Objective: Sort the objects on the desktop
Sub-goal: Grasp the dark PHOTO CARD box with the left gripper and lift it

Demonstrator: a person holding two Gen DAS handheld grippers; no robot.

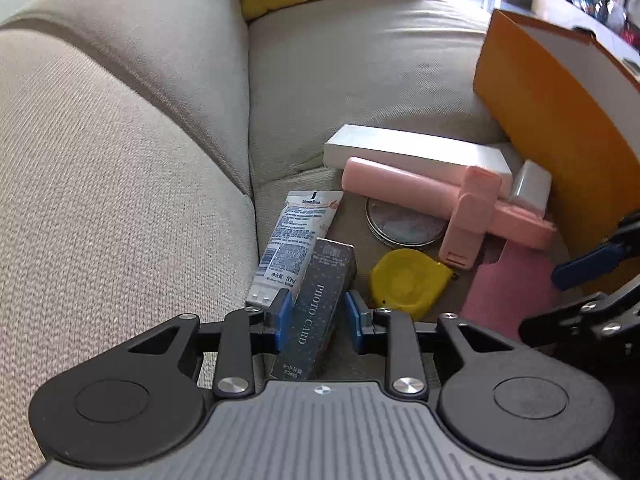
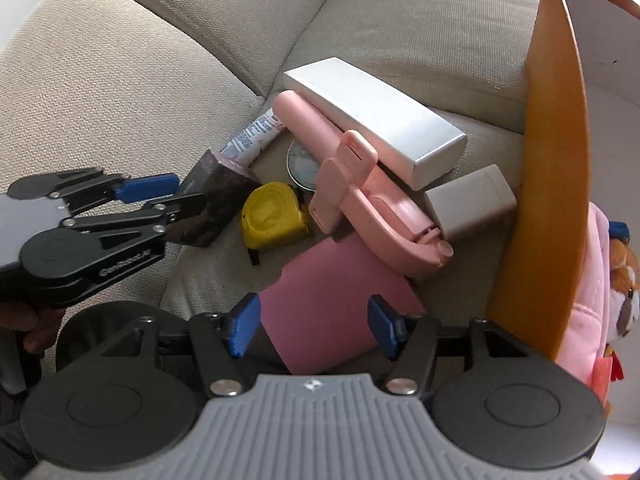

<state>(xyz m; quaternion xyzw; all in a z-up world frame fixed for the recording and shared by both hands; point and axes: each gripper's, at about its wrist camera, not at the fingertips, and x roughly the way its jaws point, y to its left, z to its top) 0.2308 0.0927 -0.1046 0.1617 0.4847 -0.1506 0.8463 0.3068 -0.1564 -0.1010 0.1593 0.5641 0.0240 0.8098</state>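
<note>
L gripper (image 1: 317, 317) is clamped on a dark "PHOTO CARD" box (image 1: 316, 304), tilted on the sofa seat (image 1: 360, 80) w/ a white tube (image 1: 294, 236) just beside it. R gripper (image 2: 314, 326) hangs w/ jaws apart over a pink card (image 2: 332, 304), not gripping it. Nearby lie a yellow tape measure (image 2: 274, 216), pink selfie stick (image 2: 360, 184), round tin (image 1: 404, 226), 2 white boxes, all next to an orange box (image 1: 560, 128).
</note>
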